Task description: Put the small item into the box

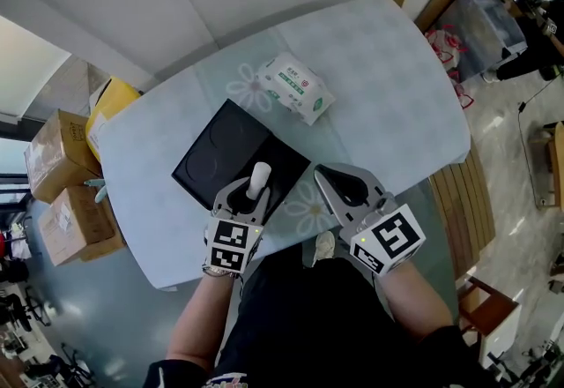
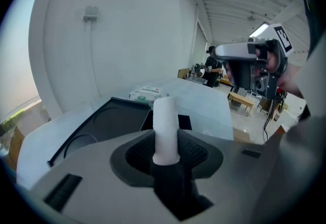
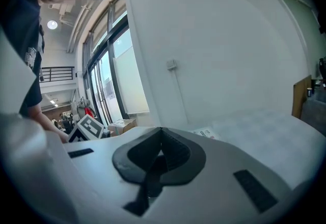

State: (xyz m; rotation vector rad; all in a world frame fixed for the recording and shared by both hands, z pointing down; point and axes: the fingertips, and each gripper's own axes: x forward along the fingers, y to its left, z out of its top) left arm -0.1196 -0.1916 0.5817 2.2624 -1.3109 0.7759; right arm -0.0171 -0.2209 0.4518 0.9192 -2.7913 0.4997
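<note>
While in left gripper [image 2: 166,139], smooth white cylinder [image 2: 165,116]

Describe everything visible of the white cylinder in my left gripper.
The white cylinder is small, smooth, matt and unmarked, with a flat end. The left gripper clamps its lower end in its jaws; the rest sticks out past the tips. In the head view it is over the near edge of the black box.

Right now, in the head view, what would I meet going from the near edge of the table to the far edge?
left gripper holding the white cylinder → black box → pack of wipes
</note>
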